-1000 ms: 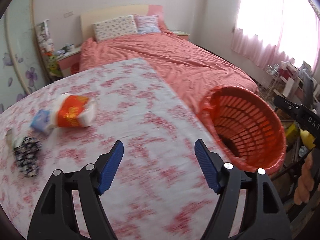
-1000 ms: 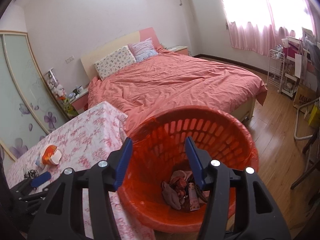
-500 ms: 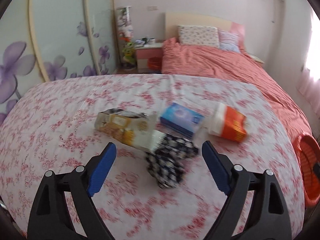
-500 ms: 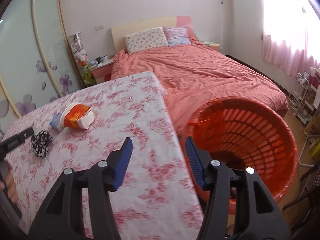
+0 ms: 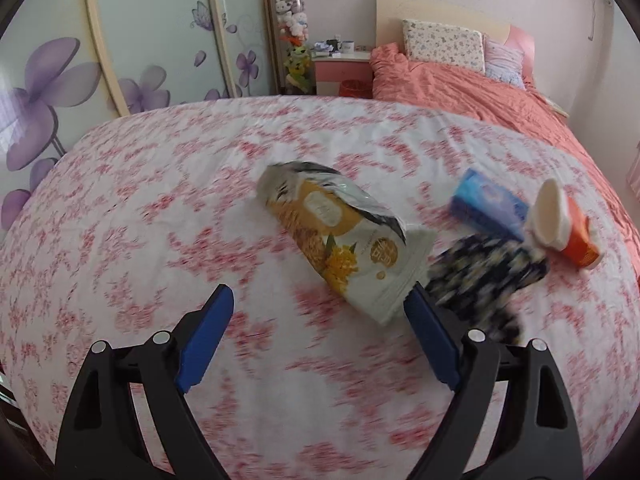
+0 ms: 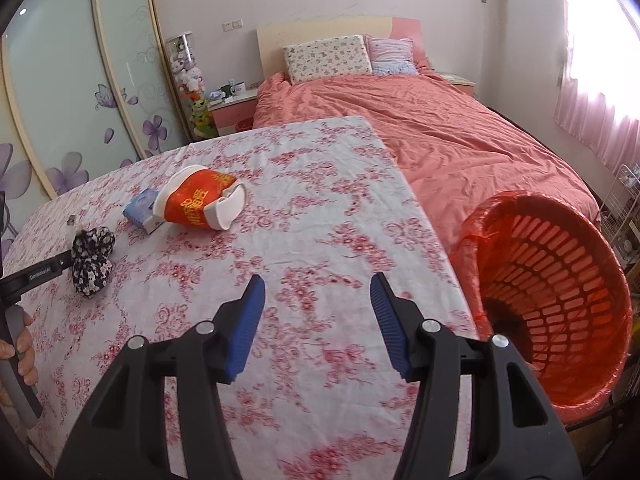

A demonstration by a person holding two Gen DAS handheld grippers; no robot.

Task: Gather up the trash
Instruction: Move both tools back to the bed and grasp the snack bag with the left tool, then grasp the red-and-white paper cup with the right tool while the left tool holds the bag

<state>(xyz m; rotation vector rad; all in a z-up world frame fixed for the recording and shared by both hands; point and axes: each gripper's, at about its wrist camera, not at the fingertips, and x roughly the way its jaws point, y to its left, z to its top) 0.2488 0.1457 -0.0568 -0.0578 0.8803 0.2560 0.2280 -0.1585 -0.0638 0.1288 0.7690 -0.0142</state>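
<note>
Left wrist view
- Left gripper (image 5: 318, 312): we see its jaws spread wide with nothing between them, above the floral cloth of the bench (image 5: 160, 208).
- Snack bag (image 5: 340, 240): it lies flat on the bench just ahead of the jaws, its lower corner near the right finger.
- Dark cloth (image 5: 484, 276): a black-and-white patterned bundle, blurred, touching the bag's right edge.
- Blue pack (image 5: 486, 204): it lies behind the cloth, beside the cup.
- Cup (image 5: 564, 228): a red-and-white paper cup on its side, at the bench's right edge.
- Bed (image 5: 480, 92): it stands behind the bench.

Right wrist view
- Right gripper (image 6: 317, 308): we see its jaws half apart and empty, over bare cloth.
- Basket (image 6: 560, 292): orange, tilted, off the bench's right edge; we cannot make out its contents.
- Trash: the cup, blue pack and dark cloth sit well apart from the jaws, on the left.
- Hand (image 6: 18, 348): it holds a gripper handle at the left rim.
</note>
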